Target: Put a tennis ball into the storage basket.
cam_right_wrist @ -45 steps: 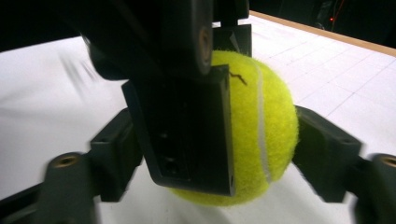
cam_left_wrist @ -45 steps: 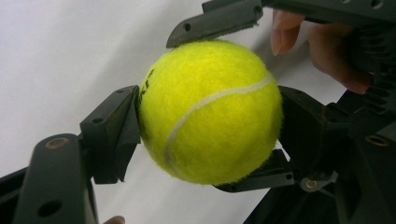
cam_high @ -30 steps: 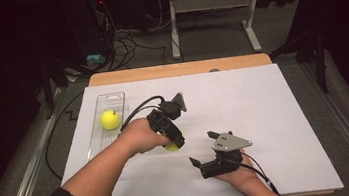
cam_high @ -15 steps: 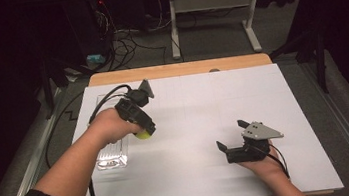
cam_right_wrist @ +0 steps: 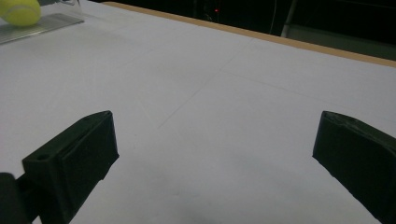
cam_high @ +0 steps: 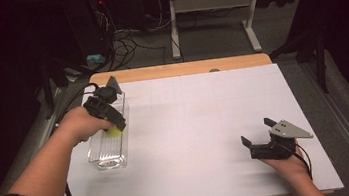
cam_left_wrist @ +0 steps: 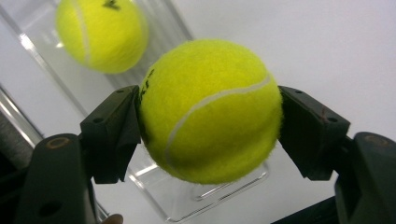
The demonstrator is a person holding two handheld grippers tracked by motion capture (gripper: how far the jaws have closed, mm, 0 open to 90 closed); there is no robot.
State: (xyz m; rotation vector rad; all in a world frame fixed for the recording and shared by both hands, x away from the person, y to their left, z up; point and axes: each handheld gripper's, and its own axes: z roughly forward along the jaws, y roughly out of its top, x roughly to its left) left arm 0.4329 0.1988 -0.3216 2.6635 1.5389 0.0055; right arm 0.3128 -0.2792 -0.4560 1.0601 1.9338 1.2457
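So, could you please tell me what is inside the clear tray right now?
One tennis ball lies in the clear tray. The left gripper holds a second ball above it, hiding part of the tray floor.

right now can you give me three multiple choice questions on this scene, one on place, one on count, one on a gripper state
1. Where is the left gripper?
A. over the clear tray
B. at the table's right edge
C. off the table

2. How many tennis balls are in sight?
A. one
B. two
C. four

3. How does the right gripper stand?
A. shut on a ball
B. shut on nothing
C. open, holding nothing

Answers:
1. A, since the high view shows it above the tray at the table's left.
2. B, since the left gripper view shows the held ball and a second ball lying in the tray behind it.
3. C, since its own view shows the jaws wide apart with bare white table between them.
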